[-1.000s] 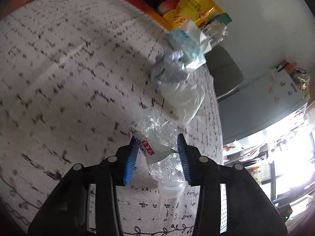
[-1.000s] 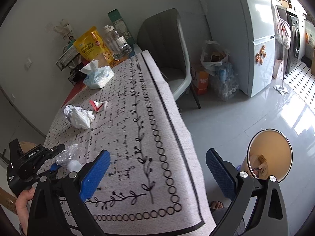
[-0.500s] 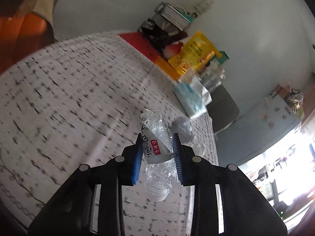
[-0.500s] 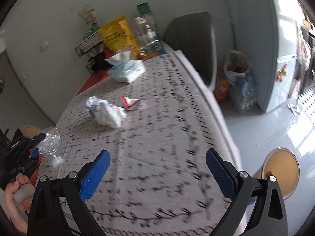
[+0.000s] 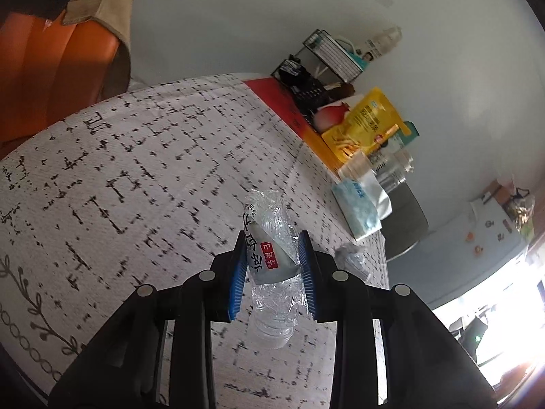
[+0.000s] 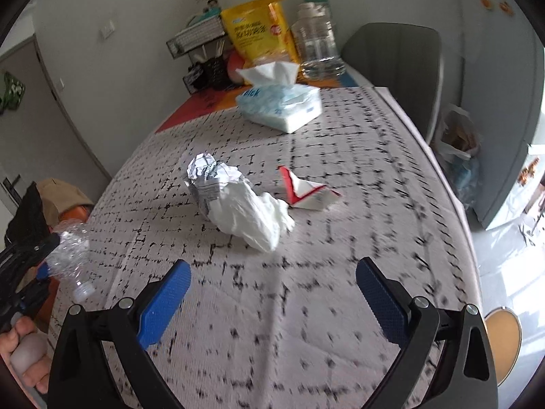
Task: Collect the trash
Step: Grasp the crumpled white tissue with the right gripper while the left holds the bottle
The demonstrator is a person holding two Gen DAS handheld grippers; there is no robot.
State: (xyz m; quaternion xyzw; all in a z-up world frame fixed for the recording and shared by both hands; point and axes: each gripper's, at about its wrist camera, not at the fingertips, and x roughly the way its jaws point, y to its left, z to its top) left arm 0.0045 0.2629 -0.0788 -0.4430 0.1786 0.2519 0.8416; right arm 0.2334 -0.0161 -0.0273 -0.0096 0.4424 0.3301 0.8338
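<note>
My left gripper [image 5: 272, 255] is shut on a crushed clear plastic bottle [image 5: 270, 259] with a grey and red label, held above the table. The bottle also shows at the left edge of the right wrist view [image 6: 69, 248]. My right gripper [image 6: 272, 283] is open and empty above the near part of the table. Ahead of it lie a crumpled ball of paper and white tissue [image 6: 238, 201] and a folded red-and-white wrapper [image 6: 306, 192].
The table has a white cloth with black marks [image 6: 340, 306]. At its far end stand a tissue pack [image 6: 279, 100], a yellow snack bag [image 6: 259, 30], a clear jar [image 6: 316, 46] and a wire rack [image 6: 197, 37]. A grey chair [image 6: 395, 64] and a round bin [image 6: 502, 334] are on the right.
My left gripper closed on the bottle and lifted it off the table. My right gripper swung left from the table edge toward the crumpled paper, staying open.
</note>
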